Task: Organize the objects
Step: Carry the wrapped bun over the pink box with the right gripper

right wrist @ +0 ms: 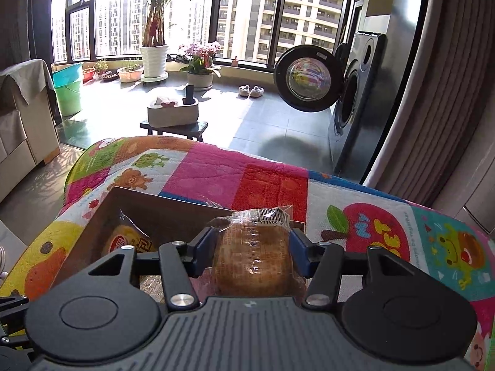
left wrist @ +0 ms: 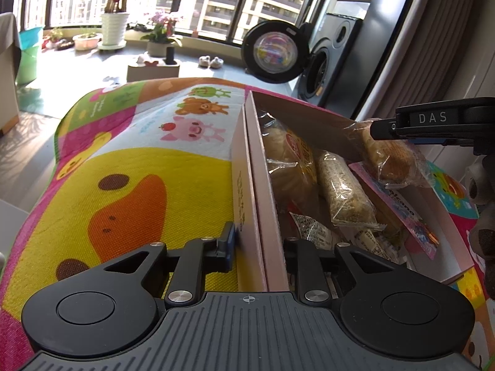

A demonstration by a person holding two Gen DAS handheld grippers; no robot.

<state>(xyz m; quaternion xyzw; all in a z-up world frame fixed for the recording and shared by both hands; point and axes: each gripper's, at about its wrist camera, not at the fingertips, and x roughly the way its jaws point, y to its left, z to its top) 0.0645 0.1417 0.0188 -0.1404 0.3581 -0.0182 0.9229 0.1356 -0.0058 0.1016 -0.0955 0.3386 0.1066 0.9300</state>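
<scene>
Wrapped bread (right wrist: 253, 256) clamped between right fingers (right wrist: 298, 247).

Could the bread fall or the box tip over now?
Maybe. The right gripper squeezes a clear-wrapped brown bread bun above the pink cardboard box; a slippery wrapper might slide out, or the soft bun get squashed. The left gripper straddles the box's near wall, so a tug could tilt the box and spill the wrapped snack packets onto the colourful cartoon mat.
</scene>
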